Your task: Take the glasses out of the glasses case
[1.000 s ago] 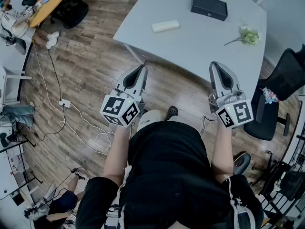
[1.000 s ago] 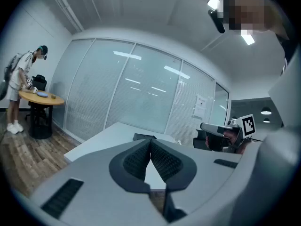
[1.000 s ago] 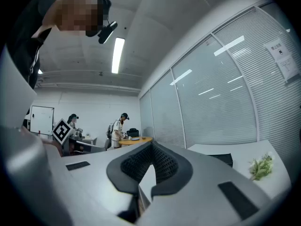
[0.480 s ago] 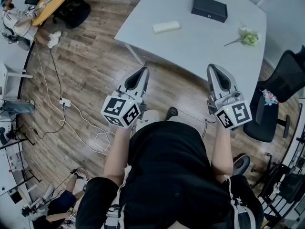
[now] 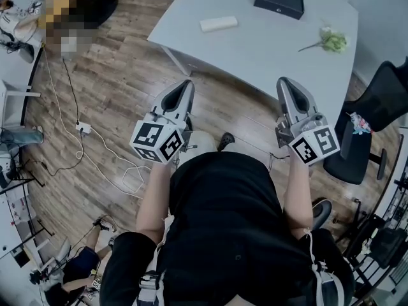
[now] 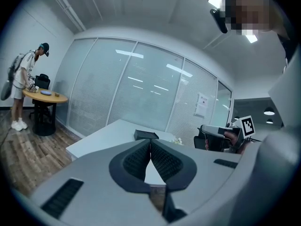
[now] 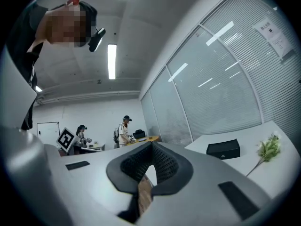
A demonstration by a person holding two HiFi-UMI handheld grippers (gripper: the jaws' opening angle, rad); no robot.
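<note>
A black glasses case point(image 5: 278, 0) lies shut on the far side of the white table point(image 5: 268, 56). It shows beyond the jaws in the left gripper view point(image 6: 146, 135) and at the right of the right gripper view point(image 7: 223, 149). My left gripper point(image 5: 185, 87) hangs over the wooden floor just short of the table's near edge, shut with nothing between its jaws. My right gripper point(image 5: 285, 85) is level with it by the table's near right edge, also shut and empty. Both are well short of the case.
A white oblong object point(image 5: 218, 23) lies on the table left of the case, a green sprig point(image 5: 331, 41) at its right. A black office chair point(image 5: 373, 116) stands to the right. Cables point(image 5: 95, 155) trail over the floor at left. People stand by a round table point(image 6: 44, 96).
Both grippers stay about where they were. The right one has rolled slightly. The head view has shifted a little, so the table sits higher in the picture.
</note>
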